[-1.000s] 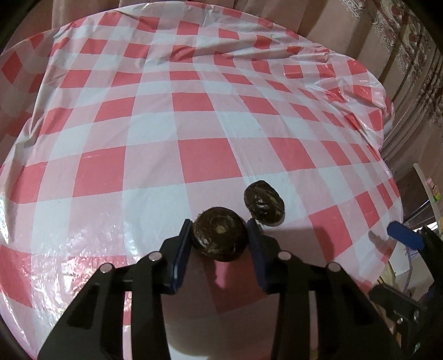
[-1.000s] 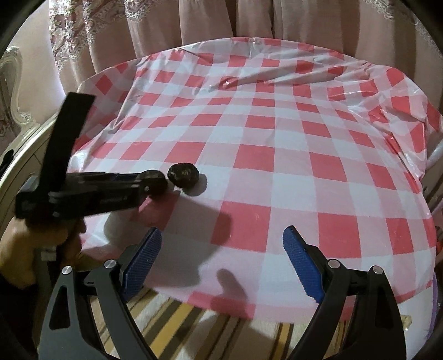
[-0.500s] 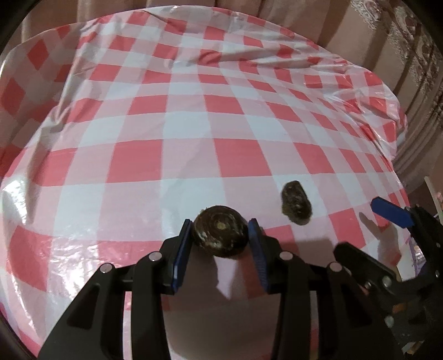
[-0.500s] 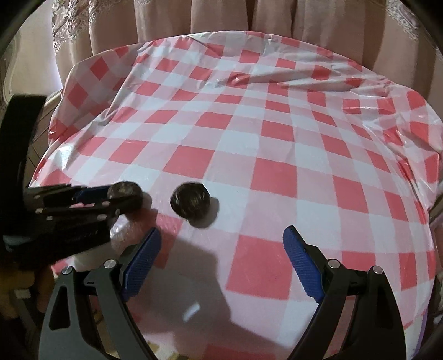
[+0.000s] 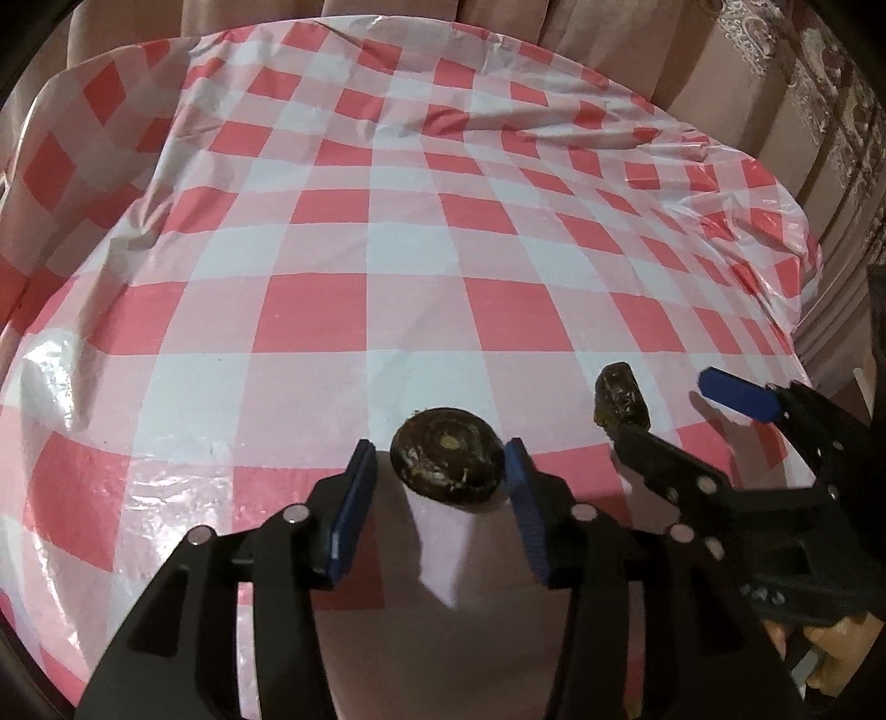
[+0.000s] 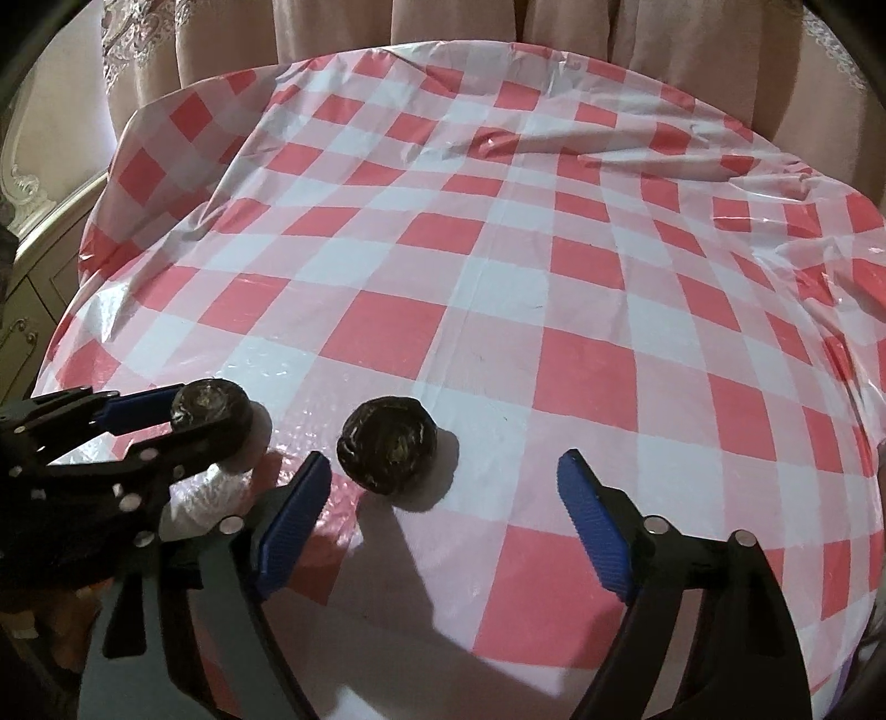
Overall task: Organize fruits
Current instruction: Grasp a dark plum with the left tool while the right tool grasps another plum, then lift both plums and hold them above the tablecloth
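Note:
Two dark brown, round, wrinkled fruits lie on the red-and-white checked tablecloth (image 5: 310, 327). One fruit (image 5: 448, 462) sits between the fingers of my left gripper (image 5: 437, 451). A thin gap shows at the left pad, and the right pad touches the fruit, so the gripper is slightly open. The right wrist view shows this fruit (image 6: 210, 407) at the tips of the left gripper (image 6: 213, 415). The other fruit (image 6: 387, 451) rests between the wide-open fingers of my right gripper (image 6: 443, 462), closer to the left finger. In the left wrist view that fruit (image 5: 620, 396) lies beside the right gripper (image 5: 662, 407).
The round table (image 6: 554, 232) is ringed by beige curtains (image 6: 454, 22). A pale carved cabinet (image 6: 33, 221) stands at its left side. The cloth is wrinkled along the far and right edges. A hand (image 5: 830, 653) holds the right gripper's handle.
My right gripper has moved in over the table, so the second fruit now lies between its open fingers. My left gripper's fingers have parted slightly from the first fruit.

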Demonstrator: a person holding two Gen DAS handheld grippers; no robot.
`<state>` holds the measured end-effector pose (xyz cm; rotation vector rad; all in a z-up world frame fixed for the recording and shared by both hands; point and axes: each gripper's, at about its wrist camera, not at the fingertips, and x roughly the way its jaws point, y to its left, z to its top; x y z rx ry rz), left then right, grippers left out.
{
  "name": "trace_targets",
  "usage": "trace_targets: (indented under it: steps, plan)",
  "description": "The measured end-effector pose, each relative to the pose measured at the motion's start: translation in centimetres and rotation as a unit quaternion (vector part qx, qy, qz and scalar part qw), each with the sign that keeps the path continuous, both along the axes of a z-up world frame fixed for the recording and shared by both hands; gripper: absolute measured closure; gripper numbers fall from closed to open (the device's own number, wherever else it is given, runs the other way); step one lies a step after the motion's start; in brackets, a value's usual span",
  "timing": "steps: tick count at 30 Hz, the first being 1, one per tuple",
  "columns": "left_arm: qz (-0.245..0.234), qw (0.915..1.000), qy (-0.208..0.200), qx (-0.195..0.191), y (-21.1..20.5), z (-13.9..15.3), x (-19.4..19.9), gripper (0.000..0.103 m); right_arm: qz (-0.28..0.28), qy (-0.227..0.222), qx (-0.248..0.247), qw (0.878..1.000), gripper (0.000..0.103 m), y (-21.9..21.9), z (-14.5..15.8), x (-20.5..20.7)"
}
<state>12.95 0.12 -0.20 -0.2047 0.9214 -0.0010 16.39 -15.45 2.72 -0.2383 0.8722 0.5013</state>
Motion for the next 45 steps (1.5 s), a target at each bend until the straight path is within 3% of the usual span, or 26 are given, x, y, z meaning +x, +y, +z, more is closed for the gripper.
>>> trace_targets:
  steps: [4, 8, 11, 24, 45]
  plan:
    - [-0.003, 0.9999, -0.002, 0.010, -0.1, 0.1, -0.1, 0.052, 0.004, -0.001, -0.001, 1.000, 0.028, 0.3, -0.1, 0.2]
    - [-0.015, 0.9998, -0.003, 0.012, -0.5, 0.1, -0.1, 0.062, 0.010, -0.003, 0.004, 1.000, 0.029, 0.7, -0.1, 0.3]
    - [-0.015, 0.9998, -0.004, 0.013, -0.5, 0.1, -0.1, 0.062, 0.013, -0.002, 0.006, 1.000, 0.031, 0.9, -0.1, 0.4]
    - [-0.002, 0.9997, -0.016, 0.018, -0.3, 0.4, -0.6, 0.063, 0.046, 0.004, 0.012, 0.999, 0.067, 1.5, -0.3, 0.0]
    - [-0.003, 0.9997, -0.018, 0.018, -0.5, 0.4, -0.8, 0.063, 0.051, 0.014, 0.037, 0.998, 0.067, 0.7, -0.2, -0.3]
